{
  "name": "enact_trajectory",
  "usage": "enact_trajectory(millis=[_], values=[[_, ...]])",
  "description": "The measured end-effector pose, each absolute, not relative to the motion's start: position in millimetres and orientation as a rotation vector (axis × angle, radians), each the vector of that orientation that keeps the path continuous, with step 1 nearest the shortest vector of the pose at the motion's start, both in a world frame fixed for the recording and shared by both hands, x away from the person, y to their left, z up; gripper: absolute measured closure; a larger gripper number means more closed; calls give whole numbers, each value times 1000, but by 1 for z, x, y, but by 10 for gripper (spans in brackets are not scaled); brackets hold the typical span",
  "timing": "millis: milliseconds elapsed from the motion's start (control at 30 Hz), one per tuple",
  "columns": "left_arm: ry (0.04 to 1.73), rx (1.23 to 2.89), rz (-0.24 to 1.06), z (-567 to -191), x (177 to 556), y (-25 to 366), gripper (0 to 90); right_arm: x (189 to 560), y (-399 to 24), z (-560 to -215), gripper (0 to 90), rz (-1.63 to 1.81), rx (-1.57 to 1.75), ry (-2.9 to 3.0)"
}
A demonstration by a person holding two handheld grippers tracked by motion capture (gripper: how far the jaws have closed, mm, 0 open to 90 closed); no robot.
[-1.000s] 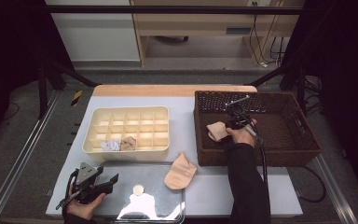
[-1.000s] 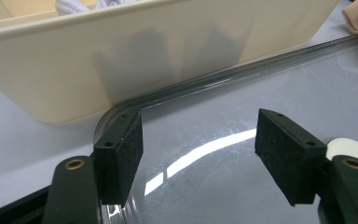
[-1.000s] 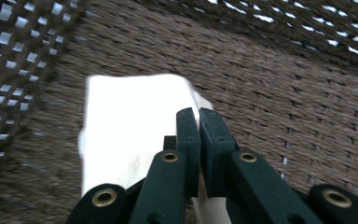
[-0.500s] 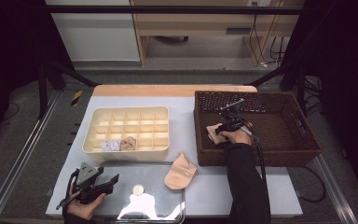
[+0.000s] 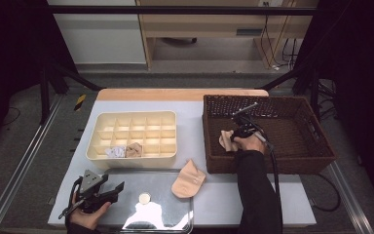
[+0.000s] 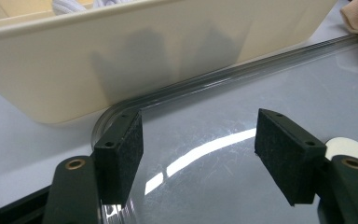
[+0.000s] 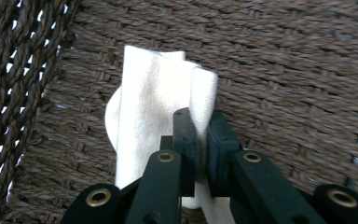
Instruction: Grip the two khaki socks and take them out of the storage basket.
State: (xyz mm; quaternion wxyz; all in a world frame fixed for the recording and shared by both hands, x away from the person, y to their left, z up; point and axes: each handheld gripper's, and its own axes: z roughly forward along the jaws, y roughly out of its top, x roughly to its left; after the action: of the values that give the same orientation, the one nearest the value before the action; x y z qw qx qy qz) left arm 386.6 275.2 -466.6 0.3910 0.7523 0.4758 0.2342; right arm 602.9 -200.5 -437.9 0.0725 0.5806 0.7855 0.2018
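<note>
Inside the wicker basket [image 5: 316,146], a pale sock [image 7: 154,102], its fold pinched between the just-closed jaws of the right hand-held gripper [image 7: 201,140].

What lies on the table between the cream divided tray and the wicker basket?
In the high view, bare table lies between the cream tray and the wicker basket; a beige sock sits nearer, below that gap.

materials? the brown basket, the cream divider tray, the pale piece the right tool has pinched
Basket: dark brown woven wicker or rope-like fibre, matte; twisted strands and gaps show in the right gripper view. Divider tray: looks like moulded plastic, cream, smooth, faint sheen. Pale piece: soft knit fabric, likely a sock; folds and fine ribbing show. Right tool is shut on it.
</note>
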Motion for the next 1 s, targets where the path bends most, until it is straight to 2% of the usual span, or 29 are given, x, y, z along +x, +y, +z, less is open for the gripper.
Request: enact_trajectory(millis=[500, 1000], values=[[1216, 1908, 589, -467, 387, 275, 320, 574, -219, -379, 848, 1003, 1664, 2068], [1218, 1902, 586, -466, 387, 276, 317, 528, -225, -335, 847, 1137, 1485, 1976]])
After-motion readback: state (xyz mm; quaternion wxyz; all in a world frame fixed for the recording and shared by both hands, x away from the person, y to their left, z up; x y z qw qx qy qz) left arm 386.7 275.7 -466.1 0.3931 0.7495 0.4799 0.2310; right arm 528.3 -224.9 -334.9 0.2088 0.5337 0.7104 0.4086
